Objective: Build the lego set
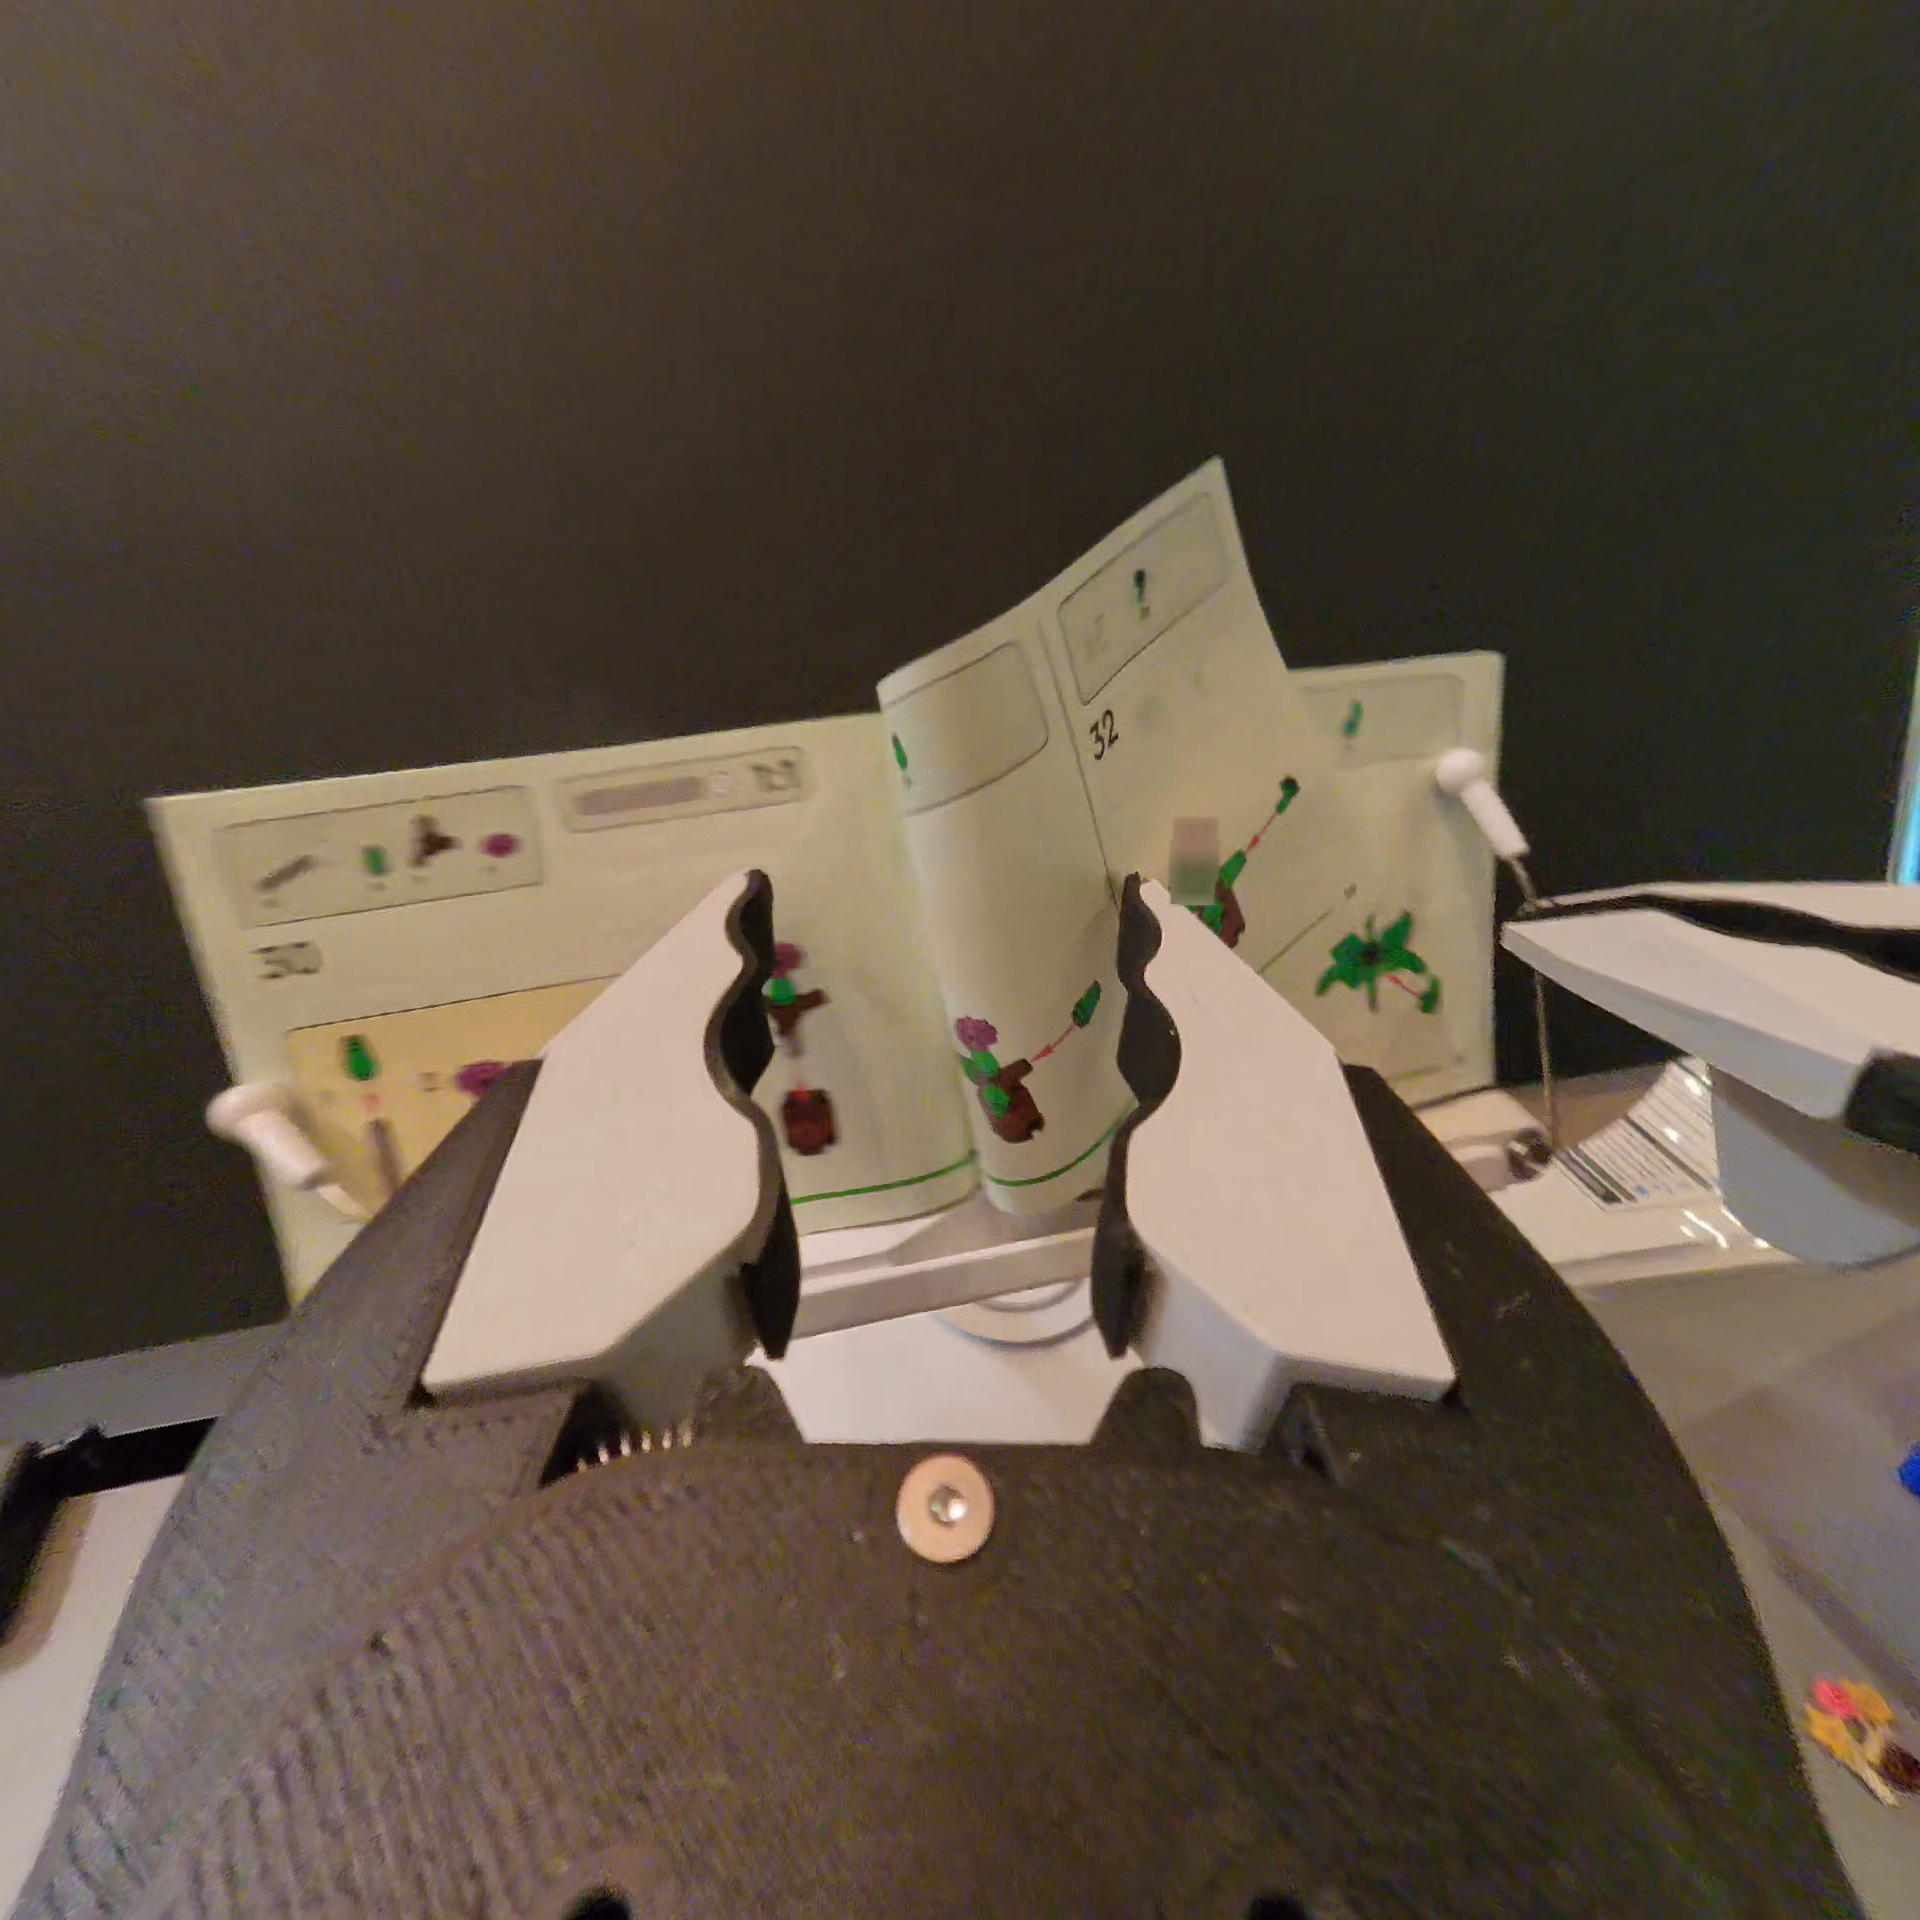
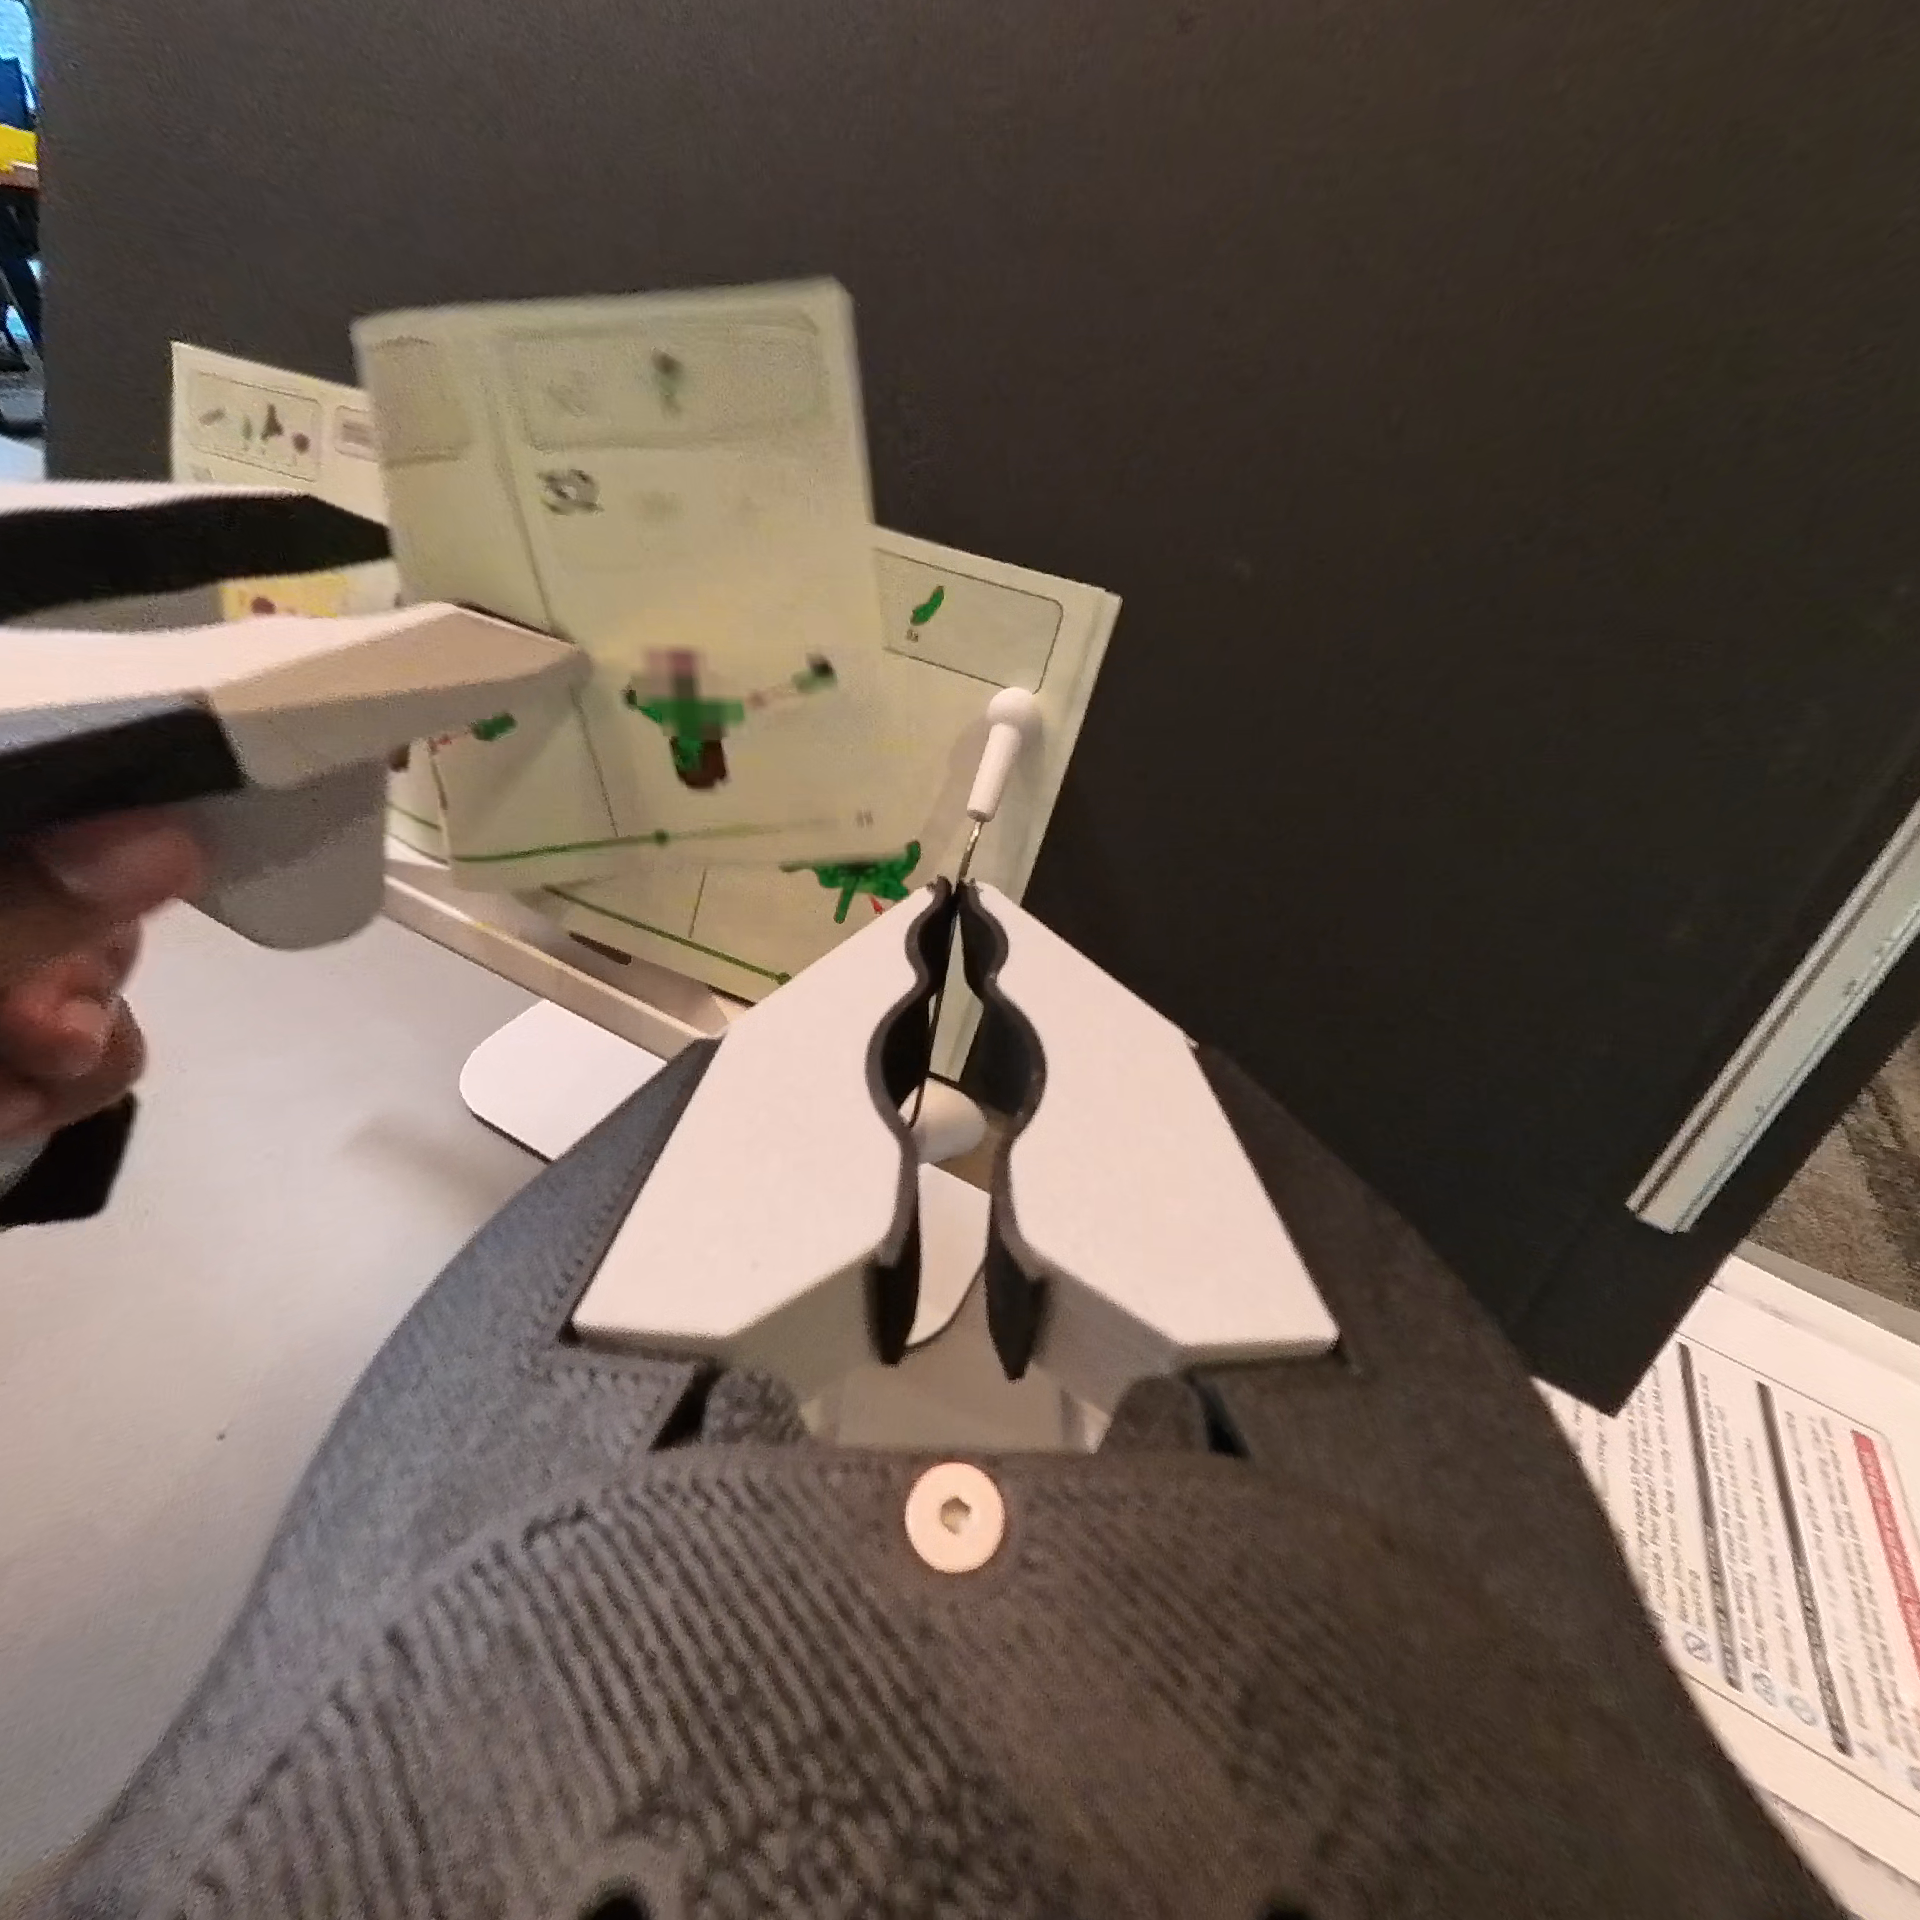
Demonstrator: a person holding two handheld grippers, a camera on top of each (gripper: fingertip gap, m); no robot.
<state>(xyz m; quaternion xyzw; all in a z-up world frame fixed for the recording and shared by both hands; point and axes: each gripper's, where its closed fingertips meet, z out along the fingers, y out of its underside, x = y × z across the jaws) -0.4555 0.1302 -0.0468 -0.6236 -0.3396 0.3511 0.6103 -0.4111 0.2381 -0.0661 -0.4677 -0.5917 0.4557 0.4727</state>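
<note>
The lego instruction booklet [image 1: 520, 935] stands open on a white book stand [image 2: 540, 1081] against a dark wall. One page [image 1: 1164, 665] stands curled up in the middle, free of the holders. My left gripper [image 1: 948, 888] is open and empty in front of the booklet's middle. My right gripper [image 2: 951, 896] is shut on the thin wire of the stand's right page-holder arm [image 2: 1006, 748], just below its white tip. That arm also shows in the left wrist view [image 1: 1475, 795], with the right gripper's tip [image 1: 1522, 935] at its wire. The left page-holder arm [image 1: 265, 1132] rests on the left page.
A few small lego pieces [image 1: 1860, 1735] lie on the white table at the lower right, with a blue piece [image 1: 1910, 1470] at the edge. A printed sheet [image 2: 1766, 1558] lies to the right of the stand. A person's hand [image 2: 62, 935] holds the left gripper.
</note>
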